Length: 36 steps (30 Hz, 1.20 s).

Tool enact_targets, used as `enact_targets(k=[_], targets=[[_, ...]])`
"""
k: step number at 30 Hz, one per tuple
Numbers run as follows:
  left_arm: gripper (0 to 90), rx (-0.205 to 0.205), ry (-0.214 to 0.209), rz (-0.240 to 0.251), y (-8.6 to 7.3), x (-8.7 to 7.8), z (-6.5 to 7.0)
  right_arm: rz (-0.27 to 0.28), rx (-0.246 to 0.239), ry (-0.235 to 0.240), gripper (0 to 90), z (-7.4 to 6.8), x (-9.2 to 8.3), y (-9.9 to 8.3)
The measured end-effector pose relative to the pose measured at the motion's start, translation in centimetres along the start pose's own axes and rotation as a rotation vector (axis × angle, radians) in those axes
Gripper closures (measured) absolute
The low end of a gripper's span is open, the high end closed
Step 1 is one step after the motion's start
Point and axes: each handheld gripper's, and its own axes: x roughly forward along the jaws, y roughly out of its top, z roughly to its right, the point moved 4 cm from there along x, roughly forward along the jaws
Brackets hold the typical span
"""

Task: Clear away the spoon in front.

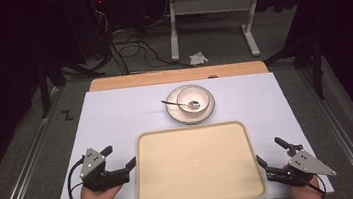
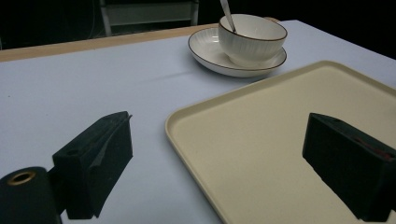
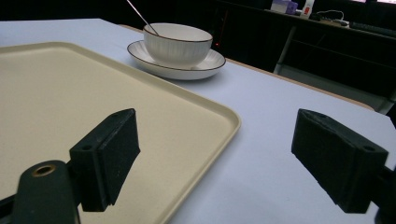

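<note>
While both grippers, left and right, wait wide open beside the empty tray, the spoon could tip from the bowl on its saucer if jostled.

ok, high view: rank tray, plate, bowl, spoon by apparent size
1. tray
2. plate
3. bowl
4. spoon, thin; its handle runs about as long as the bowl is wide, but it covers least.
</note>
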Motion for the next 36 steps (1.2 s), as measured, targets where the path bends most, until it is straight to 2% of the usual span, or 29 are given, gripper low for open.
enact_targets(k=[7,13,22,29,36], targets=[[9.3,-0.013,-0.006,0.01,1.1,0.7,0.0,0.003,-0.009,0.002,16.0,0.0,-0.1,0.0],[9.5,-0.007,-0.013,0.012,2.3,1.5,0.2,0.002,0.003,-0.002,16.0,0.1,-0.4,-0.1],[9.7,-0.001,-0.013,0.011,4.0,2.6,0.1,-0.001,-0.014,-0.002,16.0,0.2,-0.7,-0.1],[10.0,-0.008,-0.009,0.008,4.5,3.1,-0.1,0.011,-0.005,0.008,15.9,0.4,-1.1,-0.4],[10.5,-0.012,-0.005,0.006,5.0,3.7,-0.5,-0.003,-0.011,-0.018,15.5,0.6,-1.6,-0.7]])
